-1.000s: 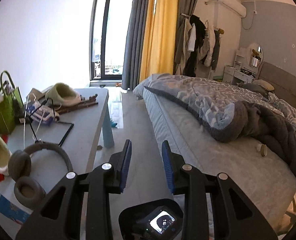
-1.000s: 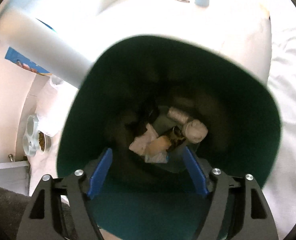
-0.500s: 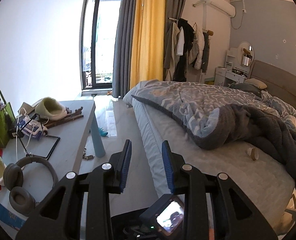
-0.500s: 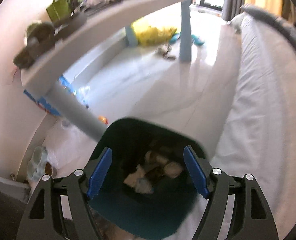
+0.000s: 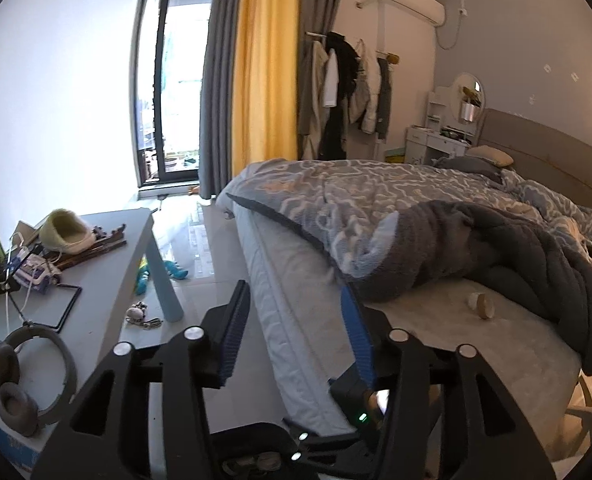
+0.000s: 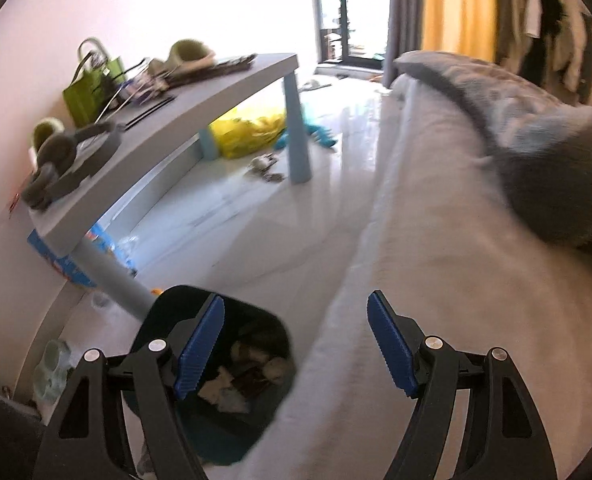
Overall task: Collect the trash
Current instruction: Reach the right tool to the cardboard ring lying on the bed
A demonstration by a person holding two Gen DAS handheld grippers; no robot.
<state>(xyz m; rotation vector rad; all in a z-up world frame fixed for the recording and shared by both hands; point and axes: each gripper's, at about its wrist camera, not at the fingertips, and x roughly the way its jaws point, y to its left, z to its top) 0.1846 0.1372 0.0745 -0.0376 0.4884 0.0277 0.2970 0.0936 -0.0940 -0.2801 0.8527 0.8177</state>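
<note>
In the left wrist view, the left gripper (image 5: 296, 316) is seen with its blue-padded jaws opening and nothing between them. Beyond them lies a bed with a pale sheet (image 5: 436, 340); one small cylindrical cardboard-coloured roll (image 5: 480, 304) rests on the sheet at the right, near a dark grey blanket (image 5: 516, 256). On the grey desk (image 5: 91, 320) at the left, one pair of grey headphones (image 5: 19, 380) and one pale green slipper (image 5: 65, 230) are counted. No writing can be read.

In the right wrist view, the right gripper (image 6: 296, 344) is held with jaws wide and empty. A dark teal bin (image 6: 231, 392) stands on the floor, near and left, beside the bed edge, with crumpled white paper scraps (image 6: 223, 394) inside.
</note>
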